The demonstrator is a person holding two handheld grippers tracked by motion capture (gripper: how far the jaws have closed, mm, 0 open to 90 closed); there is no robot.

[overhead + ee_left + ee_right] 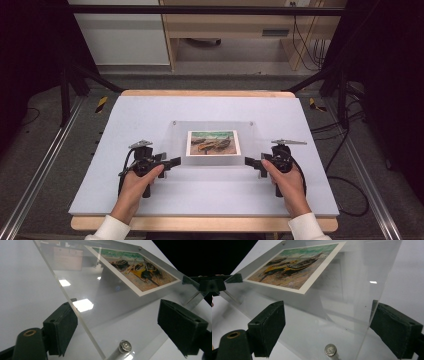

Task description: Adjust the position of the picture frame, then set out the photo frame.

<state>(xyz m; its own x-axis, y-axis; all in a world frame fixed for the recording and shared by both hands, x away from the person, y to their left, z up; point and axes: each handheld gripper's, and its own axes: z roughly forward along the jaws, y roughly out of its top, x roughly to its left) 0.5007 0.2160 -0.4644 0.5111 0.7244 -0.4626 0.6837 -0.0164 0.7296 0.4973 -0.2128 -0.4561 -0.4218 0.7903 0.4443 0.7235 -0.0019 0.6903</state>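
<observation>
A clear acrylic panel (175, 145) lies on the pale table mat (125, 190) with a print of beached boats (213, 142) mounted in it. My left gripper (172, 163) is at the panel's near left corner and my right gripper (252, 164) at its near right corner. In the left gripper view the jaws (120, 322) stand wide open around the corner and its metal standoff screw (125, 346). The right gripper view has its jaws (327, 325) just as wide around the other corner screw (330, 349). Each pad is close to a panel edge, and I cannot tell if any presses.
The mat covers a wooden table (200, 93). Beyond its far edge are the floor, a wooden desk (225, 30) and loose cables (345, 145) at the right. Black frame legs (65, 85) stand at both sides.
</observation>
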